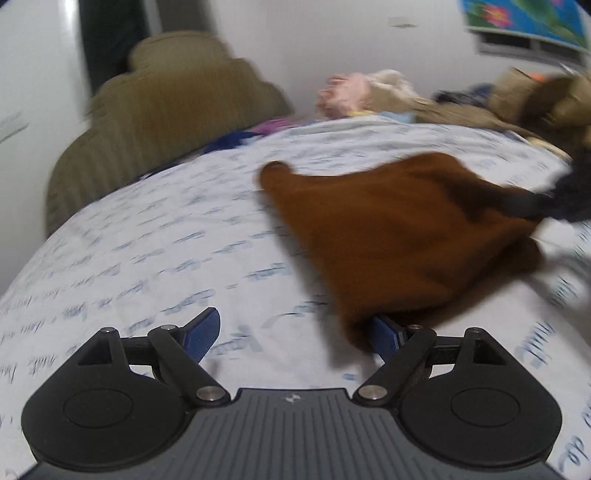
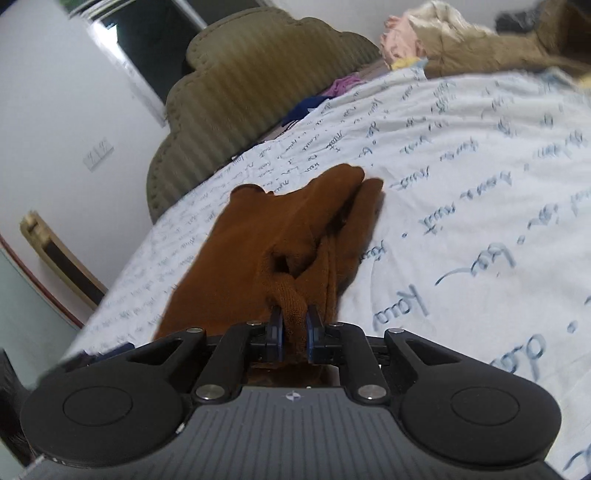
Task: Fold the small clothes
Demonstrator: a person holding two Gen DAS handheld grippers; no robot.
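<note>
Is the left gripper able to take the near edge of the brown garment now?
Probably yes: the left gripper is open, and the brown garment drapes over one finger, nothing blocking.

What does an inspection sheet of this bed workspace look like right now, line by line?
Surface: bed sheet, white with blue script, lightly wrinkled.
Job's things: brown garment lying on the sheet, one end bunched in the right gripper.
Clutter: clothes pile at the far side of the bed.
Grippers: left gripper open, with the garment's edge draped over one finger; right gripper shut on the brown garment.
Cables: nothing seen.
Surroundings: olive ribbed headboard, white wall, colourful poster.
</note>
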